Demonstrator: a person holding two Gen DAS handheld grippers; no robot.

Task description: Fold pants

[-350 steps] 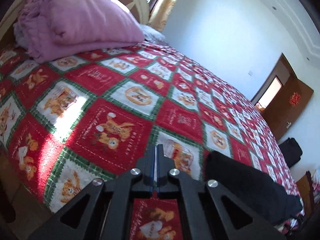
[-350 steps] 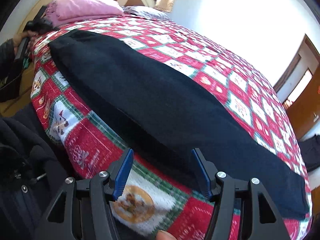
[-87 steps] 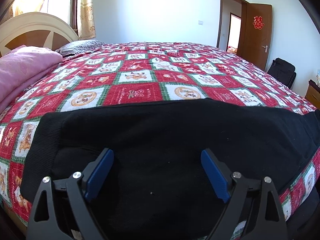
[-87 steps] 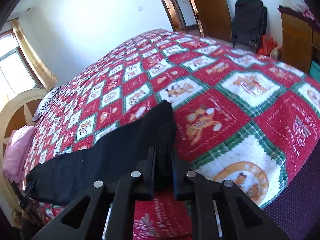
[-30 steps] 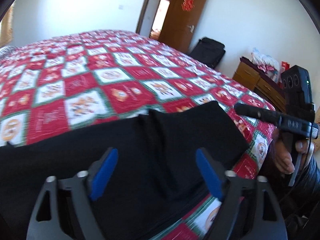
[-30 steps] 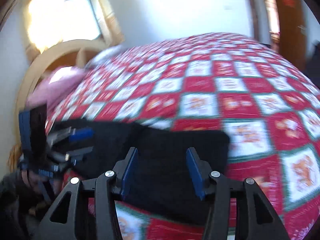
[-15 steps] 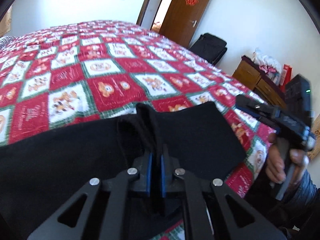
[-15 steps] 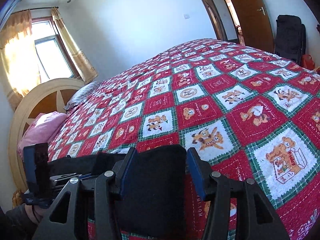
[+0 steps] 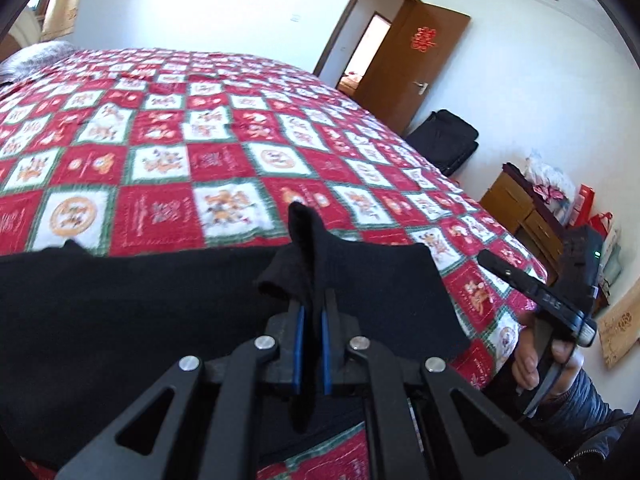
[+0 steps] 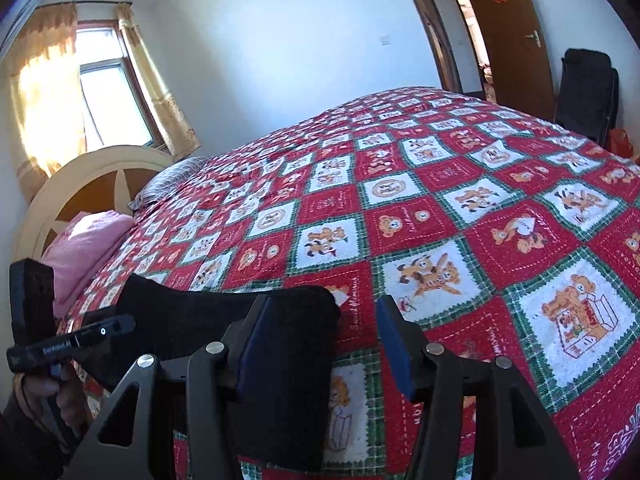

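Black pants (image 9: 140,300) lie along the near edge of the bed on a red, white and green quilt (image 9: 224,160). My left gripper (image 9: 311,312) is shut on a raised fold of the pants, which sticks up between the blue pads. In the right wrist view the pants (image 10: 288,360) end near the bed's edge. My right gripper (image 10: 320,344) is open, with its left finger over the end of the pants and its right finger over the quilt. The other hand-held gripper shows in each view: the right one (image 9: 552,304) and the left one (image 10: 68,344).
A pink blanket (image 10: 84,248) and a cream headboard (image 10: 80,184) are at the head of the bed. A brown door (image 9: 408,64), a black suitcase (image 9: 444,144) and a wooden dresser (image 9: 524,216) stand past the foot. A window with curtains (image 10: 104,92) is behind the headboard.
My left gripper has stayed shut on the pants and lifted the pinched fold higher. My right gripper stays open and has moved a little closer to the pants' end.
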